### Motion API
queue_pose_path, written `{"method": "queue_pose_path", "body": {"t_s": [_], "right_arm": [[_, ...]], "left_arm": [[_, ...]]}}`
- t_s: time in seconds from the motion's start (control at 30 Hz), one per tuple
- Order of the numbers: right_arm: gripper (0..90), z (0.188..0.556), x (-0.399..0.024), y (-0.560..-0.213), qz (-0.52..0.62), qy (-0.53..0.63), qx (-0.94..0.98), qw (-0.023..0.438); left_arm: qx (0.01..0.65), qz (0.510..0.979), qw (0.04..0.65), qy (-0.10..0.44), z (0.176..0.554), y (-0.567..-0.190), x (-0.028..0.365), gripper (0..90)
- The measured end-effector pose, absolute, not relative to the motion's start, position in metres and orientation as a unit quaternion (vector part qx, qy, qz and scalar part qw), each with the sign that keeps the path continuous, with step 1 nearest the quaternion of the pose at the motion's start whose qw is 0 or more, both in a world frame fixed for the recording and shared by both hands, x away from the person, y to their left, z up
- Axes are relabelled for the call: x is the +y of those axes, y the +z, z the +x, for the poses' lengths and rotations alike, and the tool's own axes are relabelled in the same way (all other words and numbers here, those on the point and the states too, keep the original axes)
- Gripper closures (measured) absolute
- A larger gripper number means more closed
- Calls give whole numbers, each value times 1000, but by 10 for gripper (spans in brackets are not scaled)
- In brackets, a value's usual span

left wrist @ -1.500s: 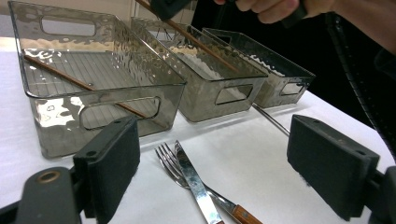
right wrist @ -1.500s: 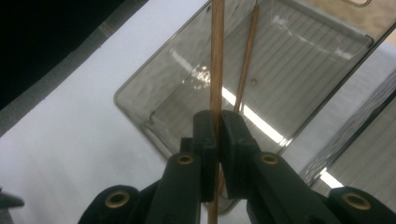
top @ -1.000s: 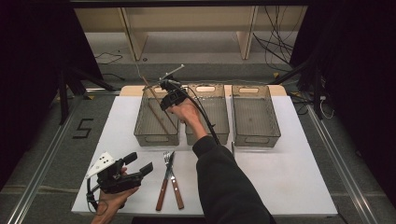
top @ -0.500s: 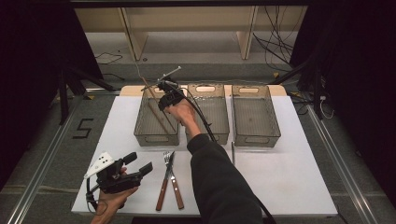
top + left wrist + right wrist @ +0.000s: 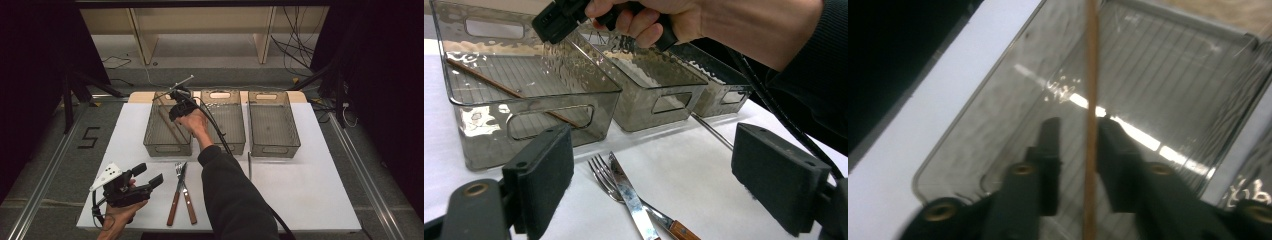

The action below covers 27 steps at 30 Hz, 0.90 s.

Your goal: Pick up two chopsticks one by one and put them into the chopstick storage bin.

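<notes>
My right gripper [image 5: 174,111] points down into the left clear bin [image 5: 167,148]. Its jaws have just been opening. A thin brown wooden chopstick [image 5: 1091,75] runs between them with a gap on either side, so the gripper [image 5: 1079,125] is open. The chopstick [image 5: 170,125] lies slanted in that bin, and the left gripper view shows it [image 5: 499,86] too. My left gripper [image 5: 148,175] hovers over the table's front left, open with nothing between its pads [image 5: 541,182]. Ahead of it lie a fork [image 5: 600,170] and a knife [image 5: 626,192], crossed.
Three clear bins stand in a row at the back: left, middle [image 5: 223,95] and right [image 5: 272,95]. A thin metal rod [image 5: 249,165] lies on the white table in front of the middle bin. The fork [image 5: 177,169] and knife [image 5: 173,210] have wooden handles.
The right hand has sunk a little toward the left bin. The left gripper has stayed where it was.
</notes>
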State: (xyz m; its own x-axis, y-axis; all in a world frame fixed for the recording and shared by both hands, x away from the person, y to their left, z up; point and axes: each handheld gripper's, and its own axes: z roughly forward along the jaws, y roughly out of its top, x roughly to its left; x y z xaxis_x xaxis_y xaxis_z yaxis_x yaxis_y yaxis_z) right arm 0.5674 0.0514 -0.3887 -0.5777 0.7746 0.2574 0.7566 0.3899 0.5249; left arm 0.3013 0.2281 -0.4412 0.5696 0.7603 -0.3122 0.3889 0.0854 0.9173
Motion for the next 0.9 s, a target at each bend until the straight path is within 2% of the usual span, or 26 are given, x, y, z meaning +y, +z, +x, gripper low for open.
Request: {"method": "queue_pose_path", "body": {"t_s": [0.27, 0.47, 0.67, 0.9], "right_arm": [[532, 554, 31, -369, 439, 333, 834, 24], [425, 530, 1, -352, 416, 350, 838, 44], [369, 502, -33, -343, 397, 357, 844, 56], [347, 474, -54, -336, 378, 359, 851, 62]], "left_arm": [[436, 660, 591, 156, 301, -441, 228, 166], [438, 660, 590, 156, 302, -442, 227, 165], [439, 662, 588, 155, 302, -443, 226, 165], [437, 667, 584, 155, 302, -443, 226, 164]]}}
